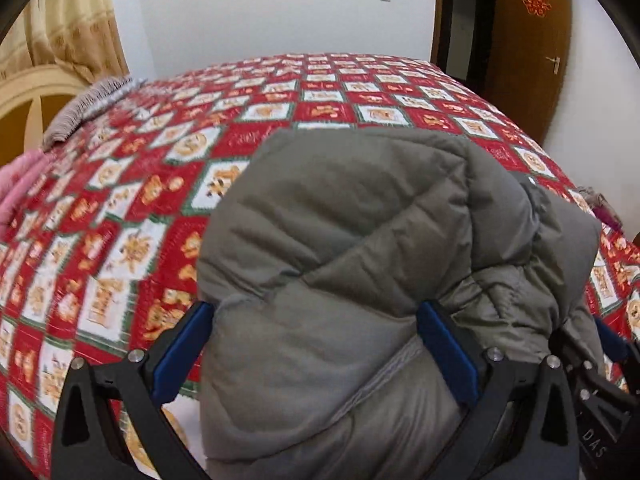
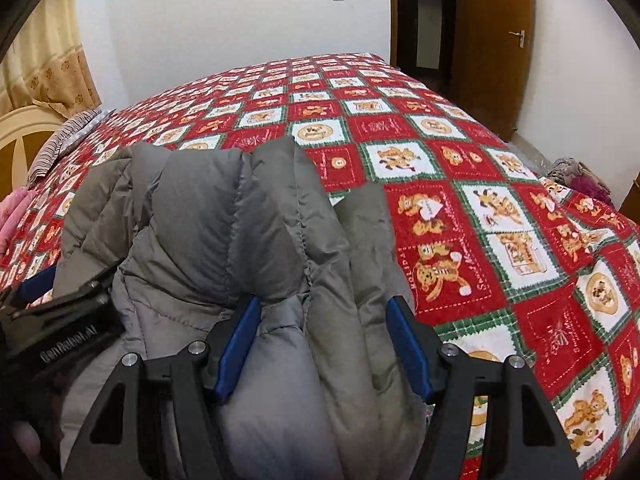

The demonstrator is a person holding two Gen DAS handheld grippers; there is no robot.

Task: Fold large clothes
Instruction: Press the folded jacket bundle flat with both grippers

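A grey quilted jacket [image 1: 360, 240] lies bunched on a bed covered by a red, white and green patchwork quilt [image 1: 132, 216], at the near edge. The left gripper [image 1: 316, 320] has a thick roll of the jacket between its blue fingers [image 1: 184, 348]; both pads press against the padding, so it is clamped on the jacket, with the jaws standing wide around the bulk. The right gripper [image 2: 324, 328] sits over a neighbouring fold of the same jacket [image 2: 248, 220], its blue fingers [image 2: 240, 340] partly apart with cloth filling the gap and both pads against it (clamped on the jacket, as far as the right wrist view shows). The two grippers are close side by side: the right one shows at the right edge of the left view [image 1: 608, 364], and the left one at the left edge of the right view. Both point down toward the bed. The jacket's quilted channels run away from the cameras, and a lighter lining shows between the right fingers. Further off: a striped grey cloth [image 1: 88, 108] near the cream headboard [image 1: 36, 92], a pink item [image 1: 20, 188] at the left edge, a dark purple heap [image 2: 580, 180] at the right side of the bed, a beige curtain [image 1: 64, 28], a white wall and a brown door [image 2: 496, 40] with a red paper sign.
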